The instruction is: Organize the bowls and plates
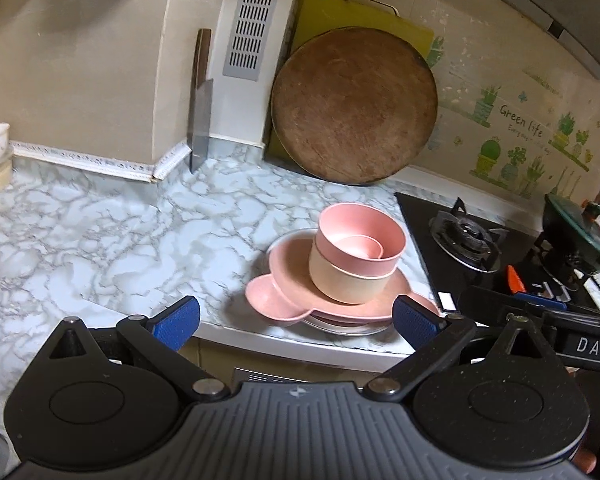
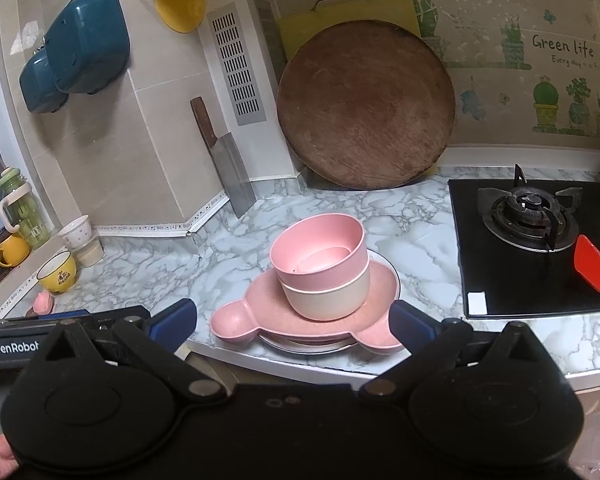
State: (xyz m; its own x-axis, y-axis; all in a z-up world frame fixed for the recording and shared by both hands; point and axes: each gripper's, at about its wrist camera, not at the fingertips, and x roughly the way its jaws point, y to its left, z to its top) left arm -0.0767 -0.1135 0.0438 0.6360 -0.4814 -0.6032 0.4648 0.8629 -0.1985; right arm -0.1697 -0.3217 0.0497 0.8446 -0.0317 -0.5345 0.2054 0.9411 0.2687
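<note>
A stack stands near the front edge of the marble counter (image 1: 100,232). A pink bowl (image 1: 360,236) with a smaller pink bowl inside sits in a cream bowl (image 1: 348,280), on a pink eared plate (image 1: 284,300), on white plates (image 1: 340,326). The same stack shows in the right wrist view: pink bowl (image 2: 320,252), cream bowl (image 2: 328,298), pink plate (image 2: 252,316). My left gripper (image 1: 296,320) is open and empty, just short of the stack. My right gripper (image 2: 294,324) is open and empty, in front of the stack.
A gas hob (image 2: 536,240) lies right of the stack with a red utensil (image 2: 592,266) on it. A round wooden board (image 2: 364,104) and a cleaver (image 2: 228,160) lean on the back wall. Cups and a yellow bowl (image 2: 58,272) stand at far left.
</note>
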